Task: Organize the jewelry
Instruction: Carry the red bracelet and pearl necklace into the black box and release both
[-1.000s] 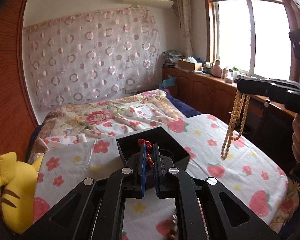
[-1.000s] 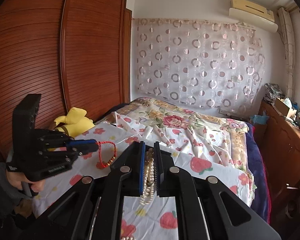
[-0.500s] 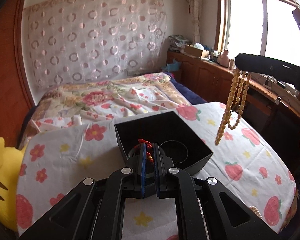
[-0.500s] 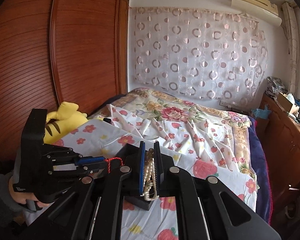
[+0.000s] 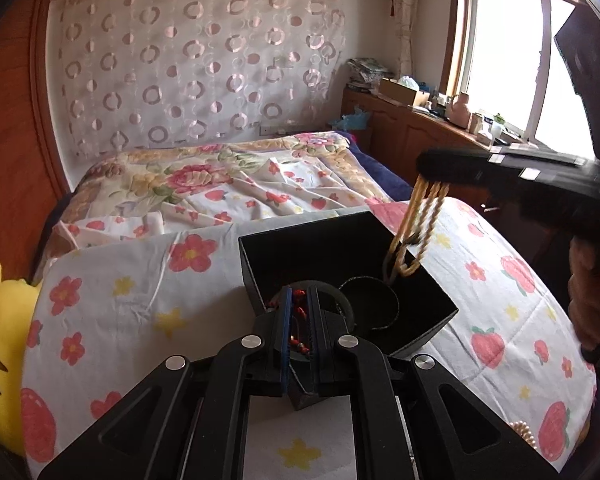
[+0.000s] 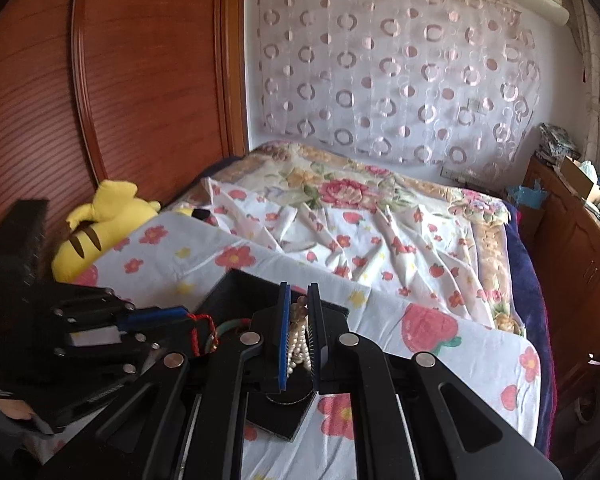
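Observation:
A black open box (image 5: pixel 332 248) sits on the flowered bedspread (image 5: pixel 140 280). My left gripper (image 5: pixel 298 293) is shut on a red cord bracelet (image 5: pixel 298 312), just over the box's near rim. In the right wrist view the same left gripper (image 6: pixel 182 314) holds the red cord bracelet (image 6: pixel 199 330) over the box (image 6: pixel 240 290). My right gripper (image 6: pixel 299 290) is shut on a strand of cream beads (image 6: pixel 300 340). From the left wrist view the right gripper (image 5: pixel 428 168) hangs the bead strand (image 5: pixel 414 224) down into the box's far right corner.
A yellow plush toy (image 6: pixel 104 216) lies at the left of the bed beside a wooden wardrobe (image 6: pixel 120 100). A loose pearl string (image 5: pixel 524 432) lies near the bed's right edge. A wooden cabinet (image 5: pixel 412 140) with clutter runs under the window.
Both grippers came down and closer to the black box. The bead strand, earlier hanging to the right of the box, now dips into it. The red bracelet now sits over the box's near rim.

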`<state>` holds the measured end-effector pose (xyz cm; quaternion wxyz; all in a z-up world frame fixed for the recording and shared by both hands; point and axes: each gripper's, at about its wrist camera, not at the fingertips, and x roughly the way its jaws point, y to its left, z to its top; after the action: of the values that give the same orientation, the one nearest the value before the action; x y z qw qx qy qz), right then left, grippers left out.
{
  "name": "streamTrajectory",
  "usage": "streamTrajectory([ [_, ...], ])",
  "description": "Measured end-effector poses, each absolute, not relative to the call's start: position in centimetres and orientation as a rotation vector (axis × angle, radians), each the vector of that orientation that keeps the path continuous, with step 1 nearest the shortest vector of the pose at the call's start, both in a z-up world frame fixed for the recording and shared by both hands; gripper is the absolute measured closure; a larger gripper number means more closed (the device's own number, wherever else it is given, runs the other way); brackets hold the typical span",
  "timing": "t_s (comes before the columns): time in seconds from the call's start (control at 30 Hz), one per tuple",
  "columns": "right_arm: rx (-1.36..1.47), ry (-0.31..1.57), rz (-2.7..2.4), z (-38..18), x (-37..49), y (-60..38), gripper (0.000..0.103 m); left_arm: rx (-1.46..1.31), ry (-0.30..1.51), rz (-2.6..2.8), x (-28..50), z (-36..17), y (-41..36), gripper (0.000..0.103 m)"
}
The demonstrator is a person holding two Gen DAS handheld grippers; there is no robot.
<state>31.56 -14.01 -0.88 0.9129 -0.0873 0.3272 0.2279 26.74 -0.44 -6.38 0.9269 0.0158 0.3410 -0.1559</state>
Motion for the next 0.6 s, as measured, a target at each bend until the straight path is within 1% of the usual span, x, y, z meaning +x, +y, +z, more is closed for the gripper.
streamTrajectory([
  [0.13,-0.168,0.71,0.464,-2.4,32.3,-13.8,0.093,0.027,0.694,-0.317,26.5,-6.2,-0.3,0.097],
  [0.17,-0.165,0.72,0.461,-2.7,32.4,-13.8,0.093,0.025,0.692,-0.319,26.4,-6.1,-0.3,0.095],
  [0.23,-0.164,0.748,0.459,-3.7,32.8,-13.6,0.093,0.026,0.688,-0.316,26.3,-6.0,-0.3,0.086],
  [0.27,-0.165,0.756,0.457,-4.0,32.8,-13.5,0.093,0.027,0.68,-0.315,26.0,-5.9,-0.2,0.079],
  [0.43,-0.167,0.796,0.458,-5.8,32.8,-13.4,0.093,0.015,0.662,-0.316,25.2,-5.3,0.3,0.076],
  [0.5,-0.157,0.805,0.464,-6.1,32.7,-13.6,0.093,-0.009,0.66,-0.306,24.8,-5.2,0.7,0.068],
  [0.6,-0.148,0.804,0.469,-6.3,32.3,-14.0,0.092,-0.013,0.651,-0.296,24.2,-5.2,1.1,0.065],
])
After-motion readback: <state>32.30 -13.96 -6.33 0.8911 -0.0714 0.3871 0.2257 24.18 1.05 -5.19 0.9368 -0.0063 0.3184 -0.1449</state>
